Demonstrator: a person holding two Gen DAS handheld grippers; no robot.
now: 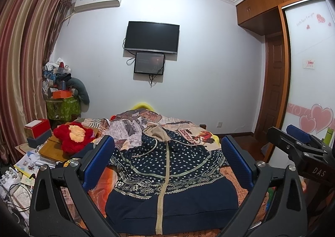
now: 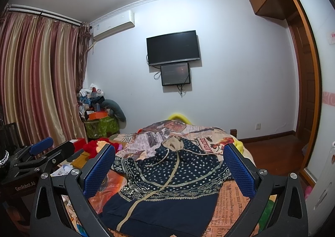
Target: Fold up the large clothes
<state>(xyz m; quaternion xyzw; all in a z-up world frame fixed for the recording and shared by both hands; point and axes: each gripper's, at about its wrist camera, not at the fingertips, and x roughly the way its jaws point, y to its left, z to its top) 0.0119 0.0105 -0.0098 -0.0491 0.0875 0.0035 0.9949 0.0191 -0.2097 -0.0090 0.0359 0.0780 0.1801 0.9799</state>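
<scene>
A navy hooded zip jacket (image 1: 167,165) with white dots, patterned bands and a beige zipper lies flat on the bed, hood away from me; it also shows in the right wrist view (image 2: 167,178). My left gripper (image 1: 167,153) is open and empty, held above the jacket's near half, blue pads wide apart. My right gripper (image 2: 169,157) is open and empty too, above the same jacket. The right gripper shows at the right edge of the left wrist view (image 1: 297,142); the left gripper shows at the left of the right wrist view (image 2: 39,151).
The bed has a newspaper-print cover (image 1: 188,130). A red plush toy (image 1: 73,136) and a cluttered bedside table (image 1: 31,153) stand to the left. Striped curtains (image 1: 25,59) hang left, a wardrobe (image 1: 309,69) stands right, a TV (image 1: 151,37) is on the far wall.
</scene>
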